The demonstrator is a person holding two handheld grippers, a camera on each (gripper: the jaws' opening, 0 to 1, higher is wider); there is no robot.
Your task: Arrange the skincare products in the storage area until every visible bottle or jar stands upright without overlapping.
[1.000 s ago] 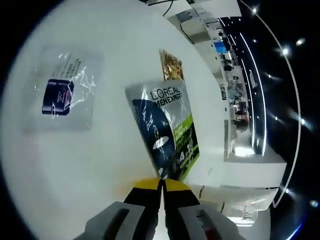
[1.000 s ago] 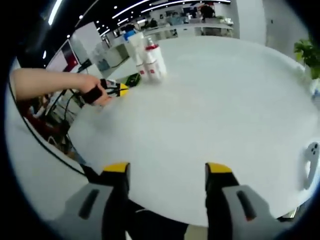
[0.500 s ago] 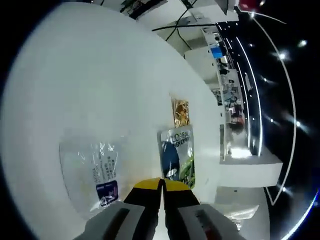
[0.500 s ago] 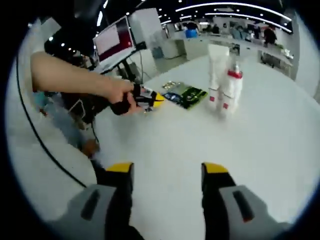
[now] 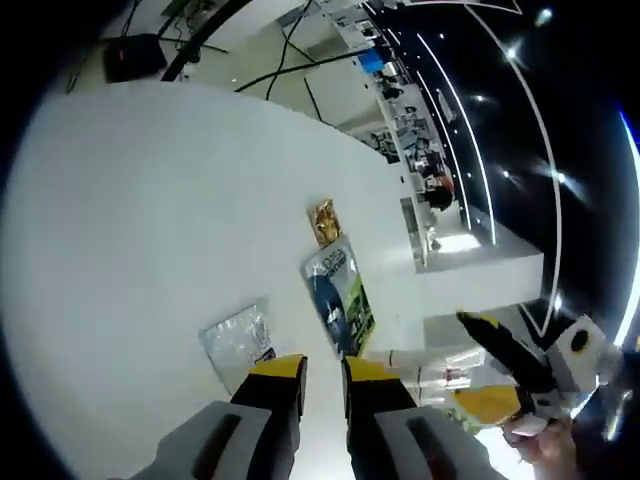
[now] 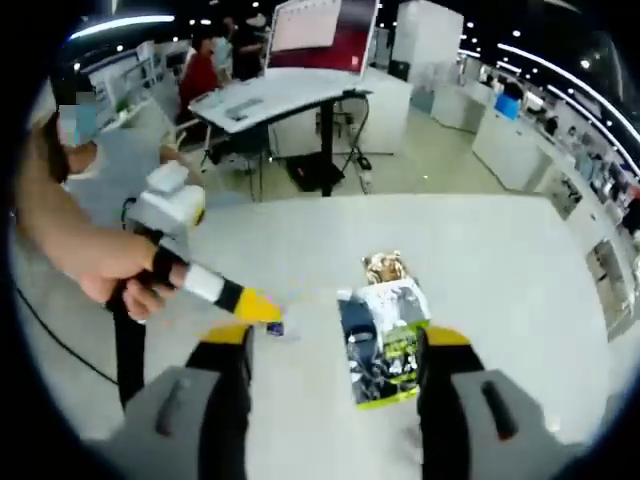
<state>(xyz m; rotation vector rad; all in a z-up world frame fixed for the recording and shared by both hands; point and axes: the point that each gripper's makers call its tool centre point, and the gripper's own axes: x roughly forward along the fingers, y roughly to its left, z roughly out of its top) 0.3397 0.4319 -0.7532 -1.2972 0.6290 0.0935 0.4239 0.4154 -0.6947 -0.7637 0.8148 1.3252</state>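
left gripper [image 5: 322, 385]: hovering low over the white worktop [image 5: 150, 220], jaws parted by a narrow gap with nothing between them. In the right gripper view it comes in from the left [image 6: 262, 308], held in a person's hand [image 6: 125, 282], yellow tips pointing at the clear sachet.

right gripper [image 6: 335, 350]: jaws spread wide, nothing in them, looking down on the sachets from above. In the left gripper view it pokes in at the lower right [image 5: 505, 360], black and yellow jaws apart.

clear sachet [image 5: 238, 345]: small see-through packet with a dark purple label, lying flat just ahead of the left gripper's jaws. In the right gripper view only a bit of the label shows [image 6: 276, 328], right at the left gripper's tip.

green and blue sachet [image 6: 385, 340]: flat on the worktop, printed side up, sitting between the right gripper's jaws in that view, not touched by them. In the left gripper view [image 5: 340, 298] it's just beside the clear sachet.

gold sachet [image 6: 383, 267]: smaller, lying flat, touching or nearly touching the far end of the green and blue one [image 5: 323, 220]. Can't tell which.

background: desk with a monitor [image 6: 320, 25] beyond the worktop edge.
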